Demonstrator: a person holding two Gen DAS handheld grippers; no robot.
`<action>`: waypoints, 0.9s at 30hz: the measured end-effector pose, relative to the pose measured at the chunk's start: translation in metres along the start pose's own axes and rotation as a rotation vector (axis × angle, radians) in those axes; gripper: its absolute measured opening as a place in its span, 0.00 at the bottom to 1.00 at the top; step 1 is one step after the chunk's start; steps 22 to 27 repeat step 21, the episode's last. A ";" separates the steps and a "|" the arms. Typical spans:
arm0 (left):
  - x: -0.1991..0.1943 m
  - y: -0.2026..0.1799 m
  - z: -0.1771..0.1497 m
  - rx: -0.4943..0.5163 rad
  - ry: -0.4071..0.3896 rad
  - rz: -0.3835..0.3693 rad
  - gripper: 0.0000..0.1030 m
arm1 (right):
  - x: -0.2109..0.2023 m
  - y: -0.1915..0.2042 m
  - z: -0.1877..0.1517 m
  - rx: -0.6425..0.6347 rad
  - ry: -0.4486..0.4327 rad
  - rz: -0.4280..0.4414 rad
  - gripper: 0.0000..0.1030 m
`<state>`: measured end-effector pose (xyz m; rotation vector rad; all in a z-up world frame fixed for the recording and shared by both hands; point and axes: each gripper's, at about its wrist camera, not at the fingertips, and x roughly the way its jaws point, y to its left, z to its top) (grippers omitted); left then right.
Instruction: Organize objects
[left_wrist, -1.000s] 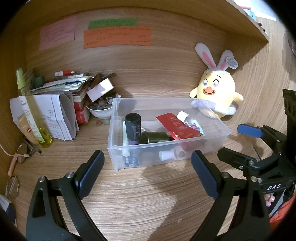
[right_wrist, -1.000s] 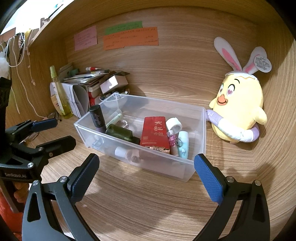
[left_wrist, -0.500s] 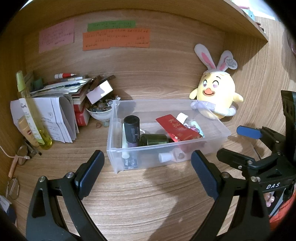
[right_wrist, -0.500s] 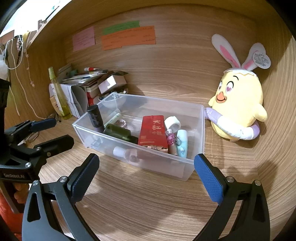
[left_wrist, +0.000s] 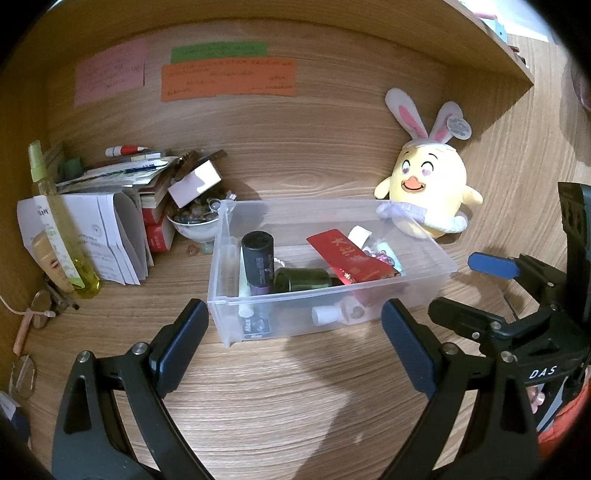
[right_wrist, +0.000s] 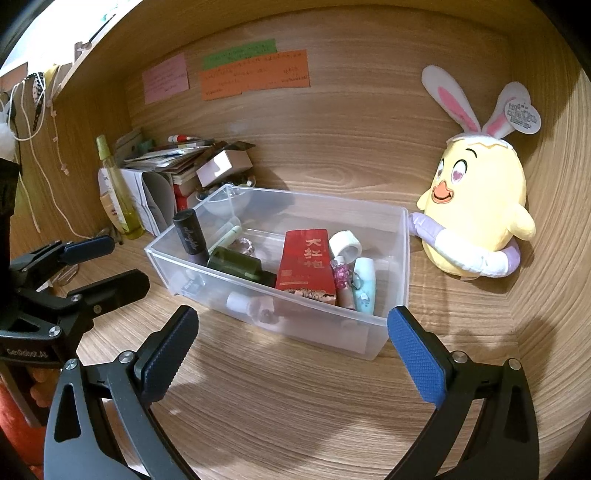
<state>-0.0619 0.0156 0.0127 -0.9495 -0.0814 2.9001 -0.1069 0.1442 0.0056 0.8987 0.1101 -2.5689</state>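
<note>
A clear plastic bin (left_wrist: 369, 302) (right_wrist: 391, 325) stands on the wooden desk. It holds a black tube (left_wrist: 258, 254) (right_wrist: 190, 236), a dark green bottle (left_wrist: 303, 278) (right_wrist: 236, 264), a red packet (left_wrist: 351, 258) (right_wrist: 304, 258), a white tape roll (right_wrist: 345, 245), a pale blue tube (right_wrist: 364, 284) and a white-capped bottle (left_wrist: 332, 314). My left gripper (left_wrist: 295, 343) is open and empty, just in front of the bin. My right gripper (right_wrist: 291, 354) is open and empty, in front of the bin's near wall.
A yellow plush chick with rabbit ears (left_wrist: 428, 195) (right_wrist: 476, 218) sits right of the bin. At the left are a pile of papers and books (left_wrist: 122, 206), a bowl of small things (left_wrist: 195, 221), a yellow-green spray bottle (left_wrist: 59, 229) and glasses (left_wrist: 37, 310). Sticky notes (left_wrist: 229, 77) hang on the back wall.
Both grippers have drawn back slightly from the bin and tilted a little; both stay open and empty. Nothing in the bin has moved.
</note>
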 end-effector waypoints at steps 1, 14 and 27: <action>0.001 0.000 0.000 0.003 0.006 -0.010 0.93 | 0.000 0.000 0.000 -0.001 0.000 0.000 0.99; 0.002 0.004 0.000 -0.010 0.011 -0.015 0.93 | 0.000 0.002 0.000 -0.002 0.001 0.003 0.99; 0.005 0.005 -0.001 -0.010 0.021 -0.020 0.93 | 0.003 0.004 0.001 -0.002 0.010 0.008 0.99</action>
